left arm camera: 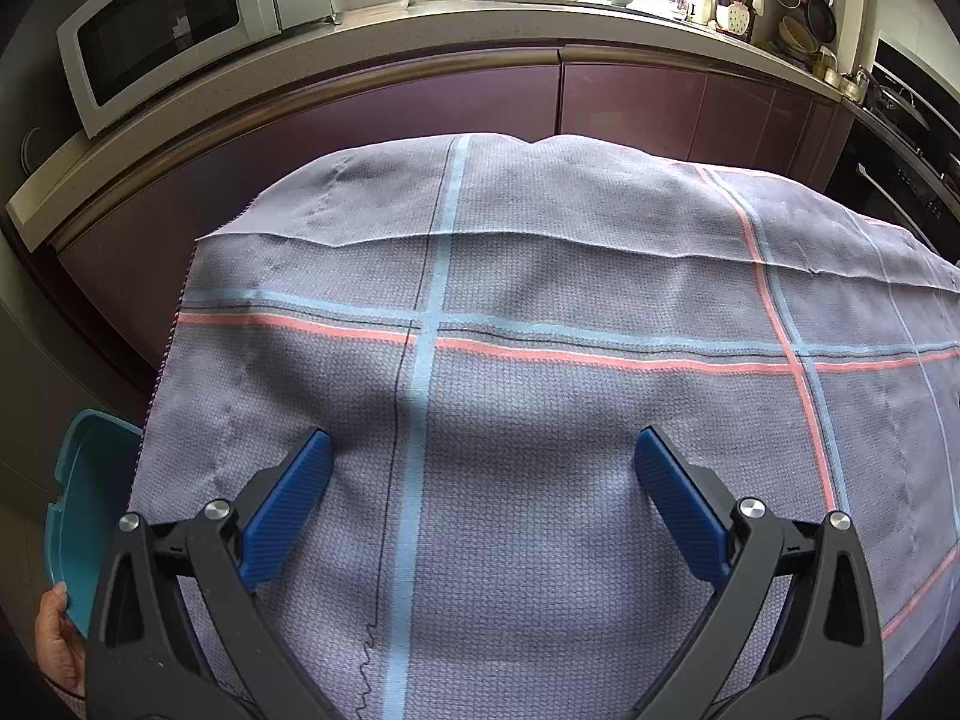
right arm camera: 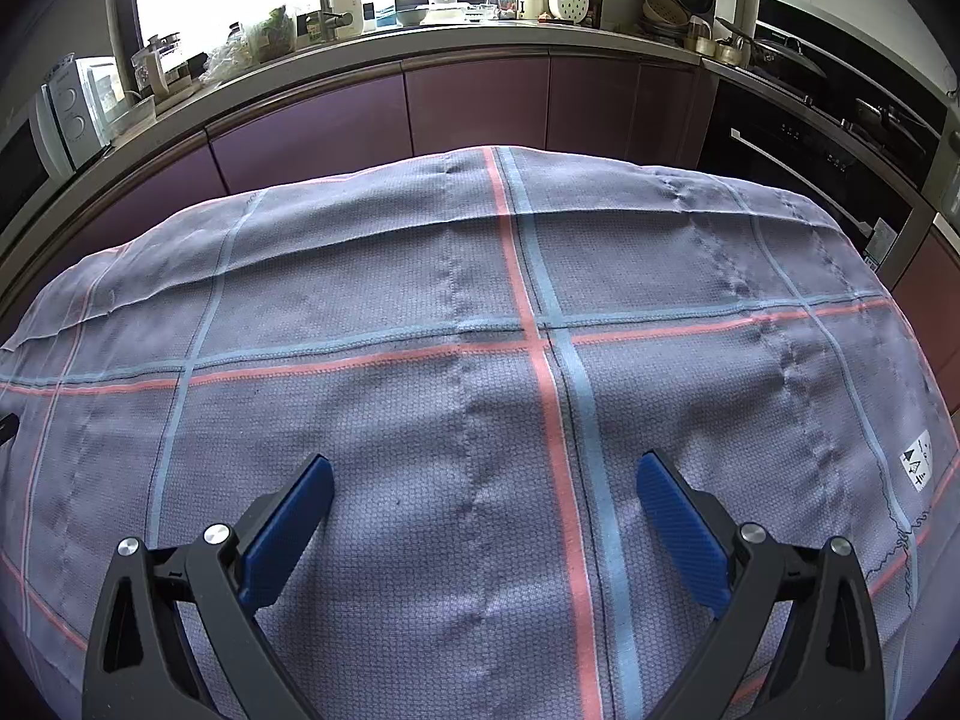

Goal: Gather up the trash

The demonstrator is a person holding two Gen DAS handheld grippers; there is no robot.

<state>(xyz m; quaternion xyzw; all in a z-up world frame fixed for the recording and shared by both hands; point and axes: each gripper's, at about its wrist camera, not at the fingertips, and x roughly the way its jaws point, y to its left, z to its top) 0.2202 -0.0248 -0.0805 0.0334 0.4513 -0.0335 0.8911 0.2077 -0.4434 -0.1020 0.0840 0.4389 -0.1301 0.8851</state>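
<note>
No trash shows in either view. A grey cloth with pink and blue stripes [left arm camera: 540, 276] covers the table in front of me; it also fills the right wrist view [right arm camera: 420, 300]. My left gripper [left arm camera: 483, 450] is open and empty above the cloth. My right gripper [right arm camera: 485, 474] is open and empty above the cloth. A teal plastic bin or tray [left arm camera: 84, 510] is held by a hand [left arm camera: 57, 636] off the table's left edge in the left wrist view.
A kitchen counter [left arm camera: 420, 30] with purple cabinet fronts [right arm camera: 468, 102] runs behind the table. A white microwave [left arm camera: 174, 18] stands at its left. Dishes, bottles and utensils crowd the counter near the window [right arm camera: 372, 0]. A black oven [right arm camera: 828, 162] is at the right.
</note>
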